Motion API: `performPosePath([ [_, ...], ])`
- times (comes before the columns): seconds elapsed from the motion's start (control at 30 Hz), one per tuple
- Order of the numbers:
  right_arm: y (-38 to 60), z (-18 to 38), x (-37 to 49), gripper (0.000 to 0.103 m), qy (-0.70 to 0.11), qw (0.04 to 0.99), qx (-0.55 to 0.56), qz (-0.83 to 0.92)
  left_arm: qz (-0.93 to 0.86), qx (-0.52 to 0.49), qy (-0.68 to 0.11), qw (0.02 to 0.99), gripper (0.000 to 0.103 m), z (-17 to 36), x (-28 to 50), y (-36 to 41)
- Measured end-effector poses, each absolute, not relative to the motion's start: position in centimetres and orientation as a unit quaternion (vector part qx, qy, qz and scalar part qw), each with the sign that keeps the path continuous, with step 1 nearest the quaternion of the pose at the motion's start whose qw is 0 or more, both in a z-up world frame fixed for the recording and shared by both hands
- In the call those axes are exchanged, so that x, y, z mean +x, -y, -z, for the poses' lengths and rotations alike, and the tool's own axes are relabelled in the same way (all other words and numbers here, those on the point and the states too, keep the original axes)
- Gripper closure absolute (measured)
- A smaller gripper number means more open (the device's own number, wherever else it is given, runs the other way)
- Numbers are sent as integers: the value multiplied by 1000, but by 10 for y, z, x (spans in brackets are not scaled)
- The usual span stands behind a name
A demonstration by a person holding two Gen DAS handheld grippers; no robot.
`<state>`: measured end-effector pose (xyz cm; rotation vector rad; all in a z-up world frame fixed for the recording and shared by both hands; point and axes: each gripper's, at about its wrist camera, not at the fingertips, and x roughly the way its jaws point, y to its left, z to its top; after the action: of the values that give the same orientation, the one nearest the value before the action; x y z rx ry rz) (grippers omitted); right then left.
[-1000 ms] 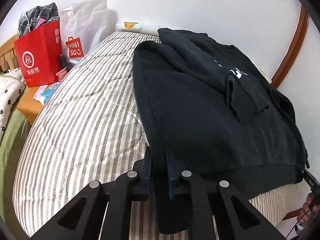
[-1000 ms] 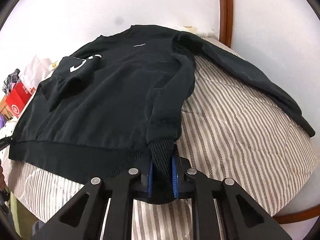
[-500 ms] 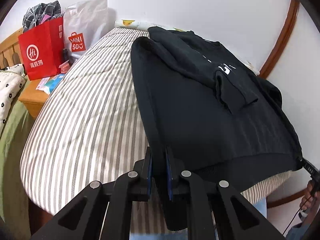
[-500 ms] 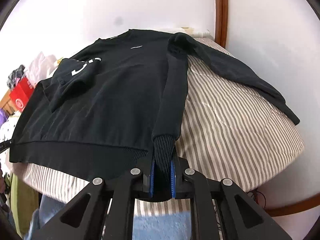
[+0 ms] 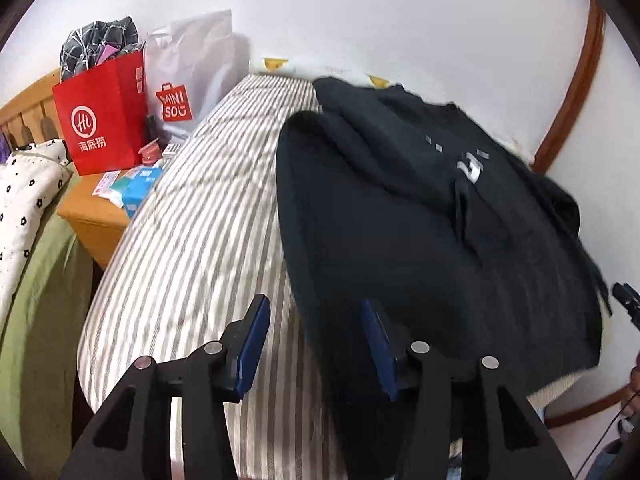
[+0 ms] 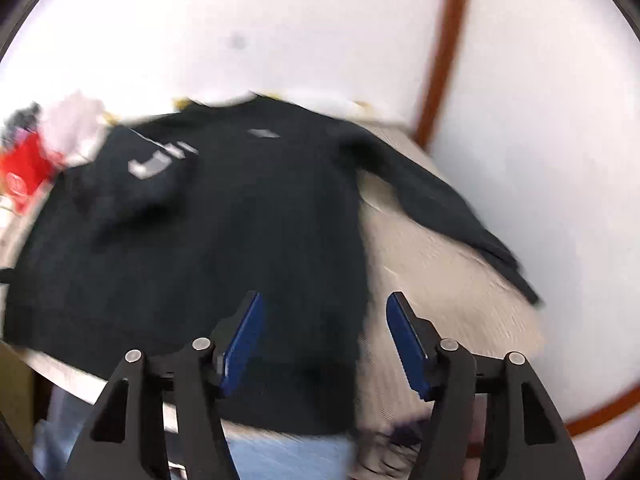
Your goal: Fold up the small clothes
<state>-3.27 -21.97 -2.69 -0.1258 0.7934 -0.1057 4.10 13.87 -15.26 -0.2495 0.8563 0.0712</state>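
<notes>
Lying on the grey-striped quilted bed (image 5: 208, 216), the black long-sleeved sweatshirt (image 5: 400, 216) has one sleeve folded inward; the other sleeve (image 6: 452, 216) remains spread. Left gripper (image 5: 316, 344) and right gripper (image 6: 324, 340) gape, holding nothing.

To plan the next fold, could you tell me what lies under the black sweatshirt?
The black sweatshirt lies on a striped quilt. Whatever sits beneath its body is covered.

The sweatshirt (image 5: 420, 220) lies on the bed (image 5: 208, 216), toward its right side. Left of the bed stands a nightstand (image 5: 92, 216). On the nightstand, two shopping bags (image 5: 104, 120) stand side by side against the wall (image 5: 400, 12) behind the bed.
</notes>
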Motion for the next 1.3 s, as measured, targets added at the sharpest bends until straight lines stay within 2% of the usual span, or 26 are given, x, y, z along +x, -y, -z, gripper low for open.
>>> performPosePath([
  [0.23,89,35,41,29,-379,915,-105,-93,-45,-122,-406,905,54,143,59,-152],
  [0.4,28,71,81,27,-410,893,-117,-142,-41,-127,-410,902,53,151,70,-163],
  [0.57,-1,113,121,27,-452,874,-128,-119,-25,-144,-423,894,53,164,85,-166],
  [0.6,-2,117,125,31,-457,873,-126,-118,-25,-143,-425,893,53,167,89,-166],
  [0.63,-3,119,130,49,-455,874,-124,-118,-24,-144,-427,892,53,169,92,-165],
  [0.67,-1,118,132,60,-451,876,-124,-117,-23,-144,-430,891,53,171,94,-165],
  [0.7,2,115,132,76,-449,876,-123,-125,-24,-144,-433,890,53,173,97,-164],
  [0.73,10,107,132,85,-446,877,-118,-136,-22,-141,-438,888,53,175,100,-162],
  [0.9,55,59,124,88,-376,911,-131,-111,-24,-145,-448,882,53,182,113,-155],
  [1.03,130,24,133,88,-343,934,-89,-46,-37,-132,-450,883,53,182,123,-149],
  [1.17,202,32,148,88,-369,928,-50,18,-49,-123,-449,884,53,178,129,-148],
  [1.3,242,55,161,86,-401,908,-78,95,-62,-109,-451,884,53,173,139,-149],
])
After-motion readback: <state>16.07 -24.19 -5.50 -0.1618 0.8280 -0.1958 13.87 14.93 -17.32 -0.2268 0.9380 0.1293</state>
